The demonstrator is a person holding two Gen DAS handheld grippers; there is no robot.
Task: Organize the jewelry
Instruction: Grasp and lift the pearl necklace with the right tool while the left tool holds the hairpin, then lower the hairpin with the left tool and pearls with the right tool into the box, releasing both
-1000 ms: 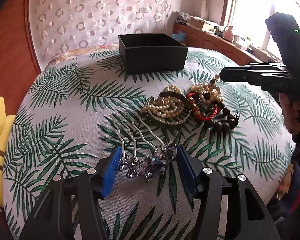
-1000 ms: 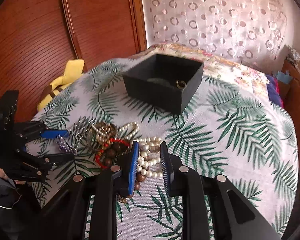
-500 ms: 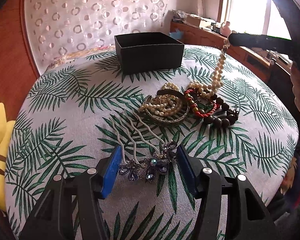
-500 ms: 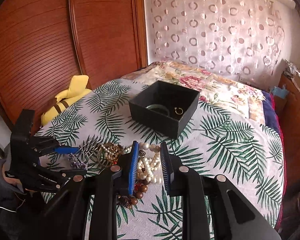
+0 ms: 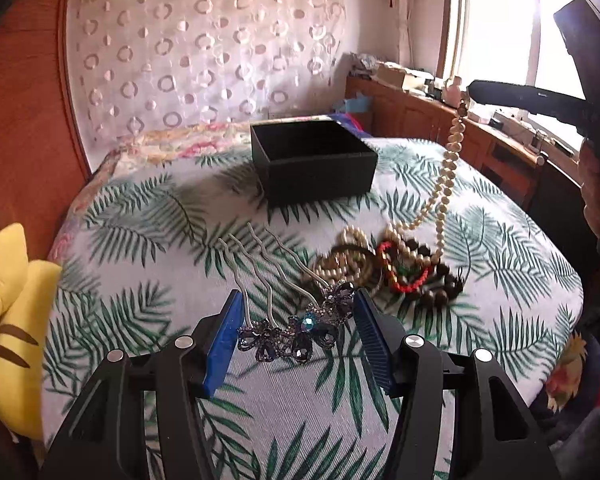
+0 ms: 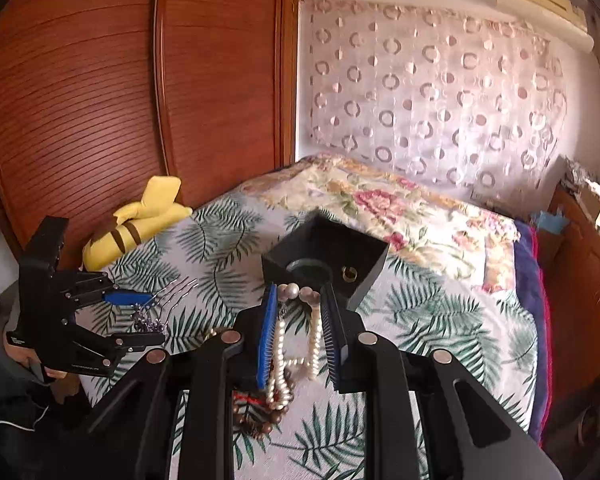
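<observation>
Tongs first, from left to right: the left gripper (image 5: 298, 322) grips the jeweled hair comb (image 5: 296, 334), its blue pads pressing on both ends of the purple flower head while the wavy metal prongs fan forward and away from the tips. Holding the comb by its solid decorated head probably gives the pads something firm to bite, and the thin prongs are left free. Ahead and to the right of those tips lies the jewelry heap (image 5: 384, 268) of pearl, red and dark wooden beads on the leaf-print bedspread (image 5: 148, 248). Beyond the tips, farther across the bed, stands the black box (image 5: 314, 160), open at the top, the likely place for each piece.

Right gripper (image 6: 298, 300) is closed on a pearl necklace (image 6: 296, 344), pinched near its top beads so that two strands hang down between the fingers toward the heap. Lifting it by one end seems meant to draw it free of the tangle below.

Only the left wrist view shows the necklace strand (image 5: 444, 184) running taut from the raised right tongs down into the heap, its lower end not yet clear of the other beads. Only the right wrist view looks into the box (image 6: 372, 264), just past its own fingertips, where a dark bangle (image 6: 308, 270) and a small gold ring (image 6: 349, 273) already lie. It also shows a yellow plush toy (image 6: 140, 220) at the bed's edge, behind the left gripper.
</observation>
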